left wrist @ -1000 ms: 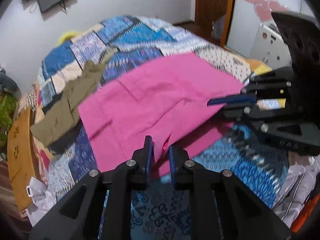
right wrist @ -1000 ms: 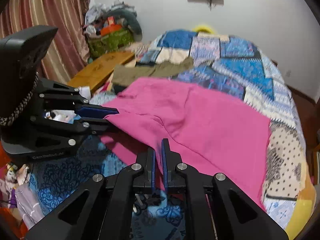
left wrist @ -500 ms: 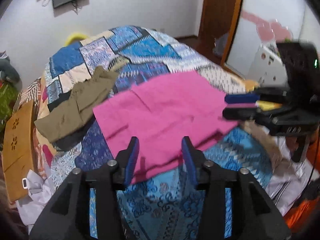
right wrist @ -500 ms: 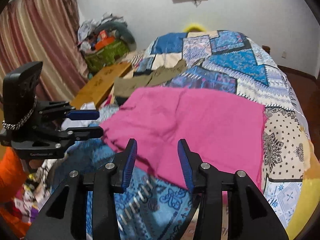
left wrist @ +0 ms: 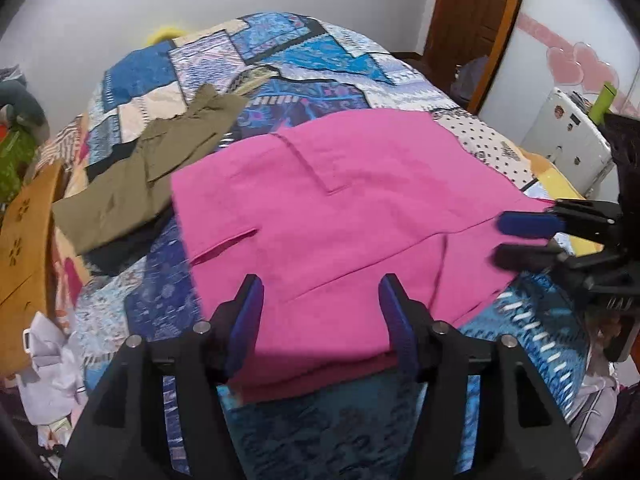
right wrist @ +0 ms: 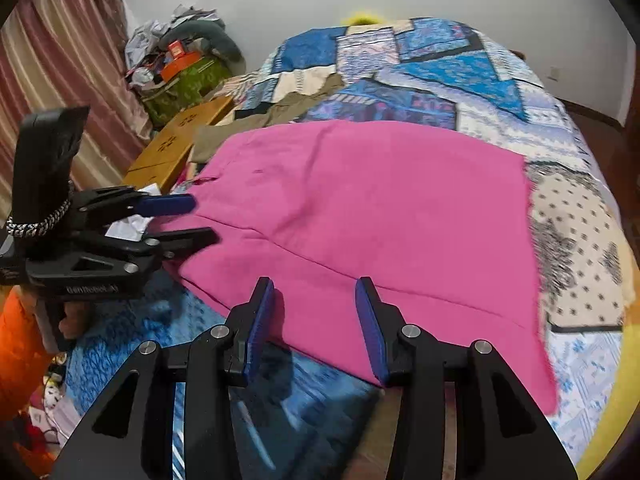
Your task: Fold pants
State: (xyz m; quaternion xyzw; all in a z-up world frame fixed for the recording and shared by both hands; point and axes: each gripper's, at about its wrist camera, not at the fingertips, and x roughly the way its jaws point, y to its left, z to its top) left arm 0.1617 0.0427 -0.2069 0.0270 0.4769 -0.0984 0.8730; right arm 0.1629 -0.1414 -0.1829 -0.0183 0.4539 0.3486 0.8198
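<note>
Pink pants [left wrist: 340, 216] lie folded flat on the patchwork bedspread [left wrist: 280, 52]; they also show in the right wrist view [right wrist: 380, 208]. My left gripper [left wrist: 322, 316] is open and empty, held above the pants' near edge. It shows from the side in the right wrist view [right wrist: 200, 220], at the pants' left edge. My right gripper [right wrist: 316, 320] is open and empty above the near edge. It shows in the left wrist view [left wrist: 504, 240] at the pants' right corner.
Olive-green pants [left wrist: 152, 160] lie on the bed left of the pink ones. A wooden board [right wrist: 180, 144] and a clutter pile [right wrist: 180, 64] stand left of the bed. A white appliance [left wrist: 568, 128] and wooden door [left wrist: 472, 12] are on the right.
Both grippers were shut on the pink pants' edge a second ago. They have opened, let go and drawn back upward. The pants now lie flat.
</note>
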